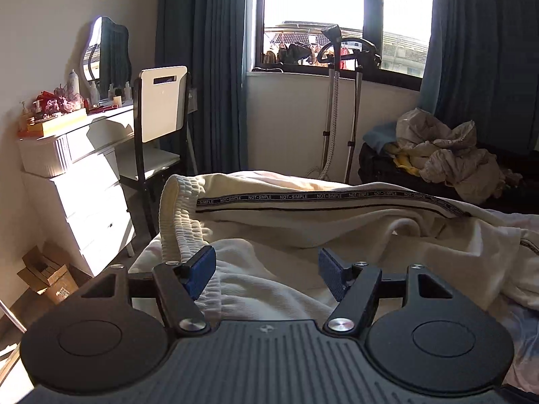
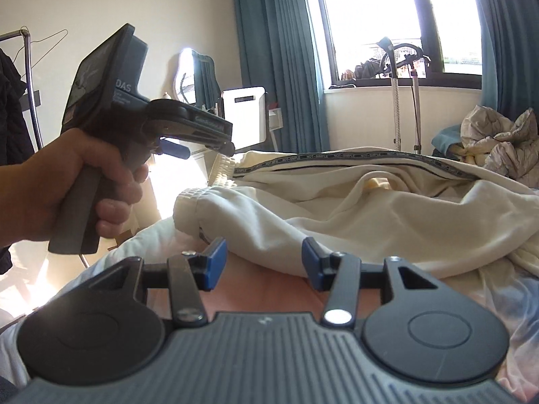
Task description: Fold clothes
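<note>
The bed [image 1: 518, 330] carries a pair of cream track trousers [image 1: 337, 229], bunched in loose folds across it, with the ribbed elastic waistband [image 1: 175, 215] at the bed's left edge and a black-and-white lettered side stripe [image 1: 337, 196] running along the far edge. A likely slip from here: the waistband hangs close to that left edge, so a careless tug could drag the heavy end off onto the floor. The cloth is also thick and rumpled, so a fold made now would probably trap creases unless it is spread flat first.

The left gripper [image 1: 266, 266] stands well apart in its jaws, just above the waistband, holding nothing. The right gripper [image 2: 262, 256] is about half spread and empty too, a fold of the trousers lying just beyond its pads; either could pinch one layer only and leave the leg twisted.

Off the bed's far right corner, a dark open suitcase [image 1: 377, 165] holds a heap of crumpled pale clothes [image 1: 448, 148]. On the floor by the white dresser [image 1: 84, 175], a cardboard box [image 1: 47, 274] lies open; its contents I cannot tell.
</note>
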The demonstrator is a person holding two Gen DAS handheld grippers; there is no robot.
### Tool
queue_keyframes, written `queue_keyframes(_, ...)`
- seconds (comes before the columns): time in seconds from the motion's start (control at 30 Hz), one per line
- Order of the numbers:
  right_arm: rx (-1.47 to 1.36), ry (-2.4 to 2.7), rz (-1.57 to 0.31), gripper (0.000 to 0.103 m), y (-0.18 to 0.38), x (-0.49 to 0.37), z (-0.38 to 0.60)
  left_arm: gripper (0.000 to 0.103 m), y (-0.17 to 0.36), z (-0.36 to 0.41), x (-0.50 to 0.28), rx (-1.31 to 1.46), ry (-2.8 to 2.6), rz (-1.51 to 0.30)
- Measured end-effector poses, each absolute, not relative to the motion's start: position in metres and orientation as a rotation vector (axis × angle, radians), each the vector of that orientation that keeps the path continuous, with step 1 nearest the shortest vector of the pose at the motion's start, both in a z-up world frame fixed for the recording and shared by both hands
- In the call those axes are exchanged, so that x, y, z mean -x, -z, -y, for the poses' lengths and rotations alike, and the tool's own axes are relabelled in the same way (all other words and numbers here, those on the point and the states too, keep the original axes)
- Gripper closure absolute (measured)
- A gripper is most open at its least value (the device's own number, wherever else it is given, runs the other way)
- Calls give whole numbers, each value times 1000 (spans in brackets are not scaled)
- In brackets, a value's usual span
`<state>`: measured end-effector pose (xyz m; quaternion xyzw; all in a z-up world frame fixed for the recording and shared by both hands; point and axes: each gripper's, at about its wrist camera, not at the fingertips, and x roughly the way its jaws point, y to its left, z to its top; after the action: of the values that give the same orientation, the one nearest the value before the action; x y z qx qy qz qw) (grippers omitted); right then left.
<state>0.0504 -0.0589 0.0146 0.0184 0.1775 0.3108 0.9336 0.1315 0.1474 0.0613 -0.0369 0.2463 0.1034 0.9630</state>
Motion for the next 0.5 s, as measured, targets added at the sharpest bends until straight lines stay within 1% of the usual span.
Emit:
queue_keyframes(0.2,10,-511,-322,53,-20,-41,122,32,-35,-85,-101,115,-206,-471)
queue_keyframes(0.33,39,-441,-317,53,-13,-42,158,32,-16,-46,-99,30,-190,-503)
queue_keyframes(0.5,21,-374,-322,53,14,-49,193,32,1,-31,-100,60,-169,-560)
